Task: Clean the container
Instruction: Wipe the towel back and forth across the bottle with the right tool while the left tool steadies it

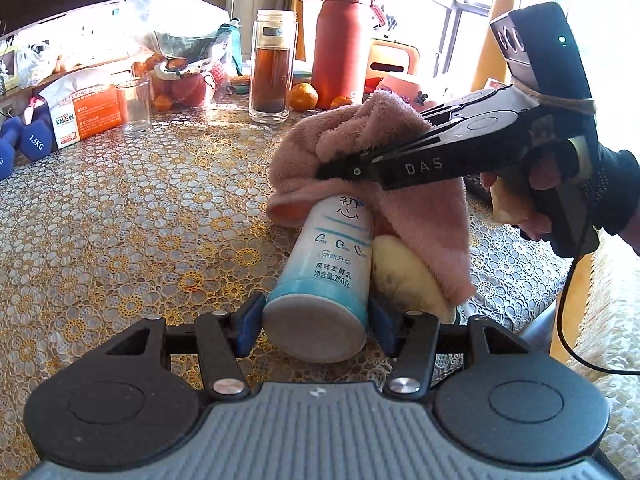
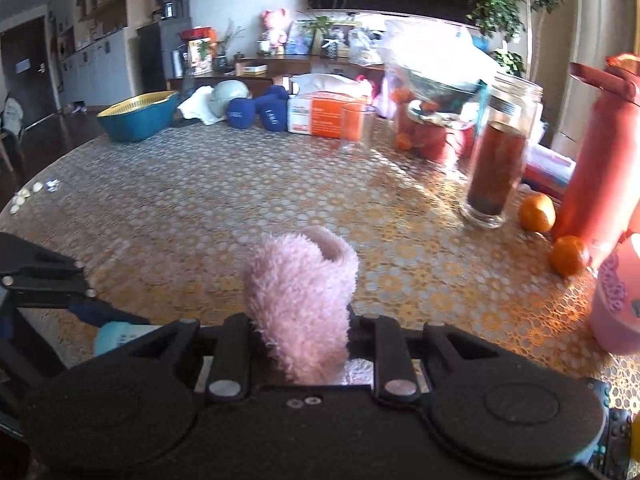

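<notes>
Left gripper [image 1: 316, 320] clamps the bottle [image 1: 328, 264] marked "250克" low-centre, while right gripper [image 1: 340, 170], lettered "DAS", pinches the pink cloth [image 1: 360, 132] over its top.

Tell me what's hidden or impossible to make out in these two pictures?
- Cup mouth: left view, covered by the pink cloth.
- Right gripper fingertips: left view, buried in the cloth; right view, cloth fills the gap.
- Cup in the right view: only a sliver shows behind the gripper body.
- Yellowish thing beside the cup: left view, half under the cloth, unidentifiable.
- Red flask: right view, cut off by the edge.
</notes>
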Demonstrator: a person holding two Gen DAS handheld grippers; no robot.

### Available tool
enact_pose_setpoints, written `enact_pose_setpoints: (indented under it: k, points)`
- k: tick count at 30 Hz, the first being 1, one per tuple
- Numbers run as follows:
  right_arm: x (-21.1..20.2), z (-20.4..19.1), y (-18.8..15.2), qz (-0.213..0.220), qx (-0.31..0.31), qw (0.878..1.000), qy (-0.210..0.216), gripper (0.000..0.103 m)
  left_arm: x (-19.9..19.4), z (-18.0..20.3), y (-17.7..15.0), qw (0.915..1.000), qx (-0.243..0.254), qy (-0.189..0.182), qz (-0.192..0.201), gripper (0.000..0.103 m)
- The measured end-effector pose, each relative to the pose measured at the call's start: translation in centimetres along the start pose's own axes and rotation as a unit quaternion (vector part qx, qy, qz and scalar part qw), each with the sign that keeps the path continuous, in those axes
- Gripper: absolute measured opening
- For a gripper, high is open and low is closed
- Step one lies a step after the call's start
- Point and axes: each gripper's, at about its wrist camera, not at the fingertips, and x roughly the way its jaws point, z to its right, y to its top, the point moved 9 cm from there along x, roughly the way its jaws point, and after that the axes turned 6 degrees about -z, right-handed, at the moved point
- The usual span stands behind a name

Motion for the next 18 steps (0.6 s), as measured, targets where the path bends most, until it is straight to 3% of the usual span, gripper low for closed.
enact_pose_setpoints:
  k: [3,5,12,18]
  points:
    - [0.5,1.6,-0.5,-0.01,0.017,1.0,-0.019,0.022,0.1,0.0,0.1,1.0,-0.004,-0.007,0.0,0.056]
    - [0.4,2.3,-0.8,-0.009,0.045,0.999,-0.002,0.023,0.2,-0.2,0.0,0.9998,-0.014,-0.012,-0.005,0.056]
    - [-0.3,2.5,-1.4,0.002,0.057,0.998,-0.01,0.023,0.3,-0.8,0.4,0.9968,-0.063,-0.049,-0.006,0.056]
    - [-0.8,2.6,-1.9,0.015,0.067,0.997,-0.018,0.023,0.6,-0.3,0.3,0.9972,-0.062,-0.04,-0.011,0.057]
